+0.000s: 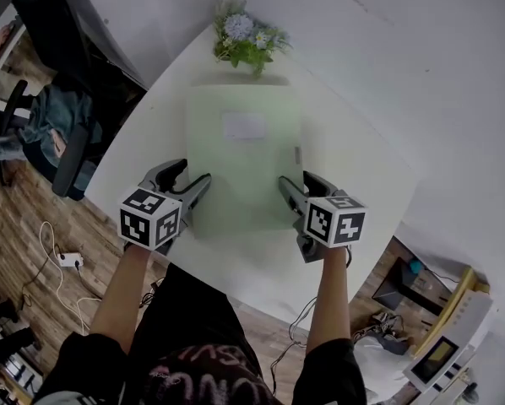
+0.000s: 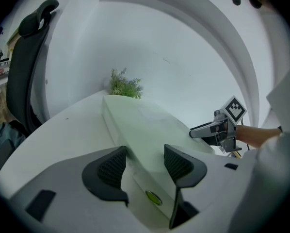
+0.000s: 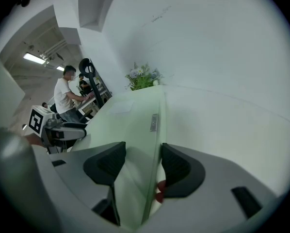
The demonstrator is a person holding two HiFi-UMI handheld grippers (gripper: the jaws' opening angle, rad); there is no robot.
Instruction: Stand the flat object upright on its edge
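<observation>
A pale green flat folder (image 1: 244, 167) lies on the white round table (image 1: 362, 159), with a white label near its far end and a small metal clasp (image 3: 154, 122) on its right edge. My left gripper (image 1: 193, 173) holds its near left corner; in the left gripper view the thick spine (image 2: 145, 125) runs between the pads (image 2: 113, 166). At the near right corner my right gripper (image 1: 295, 179) clamps the edge of the folder (image 3: 130, 120), which fills the gap between its pads (image 3: 176, 166). The folder's near end looks slightly raised; I cannot tell by how much.
A small pot of flowers (image 1: 248, 40) stands at the table's far edge, just beyond the folder. An office chair (image 1: 58, 133) with clothes on it stands to the left of the table. White walls close in behind and to the right. People stand in the background (image 3: 65, 98).
</observation>
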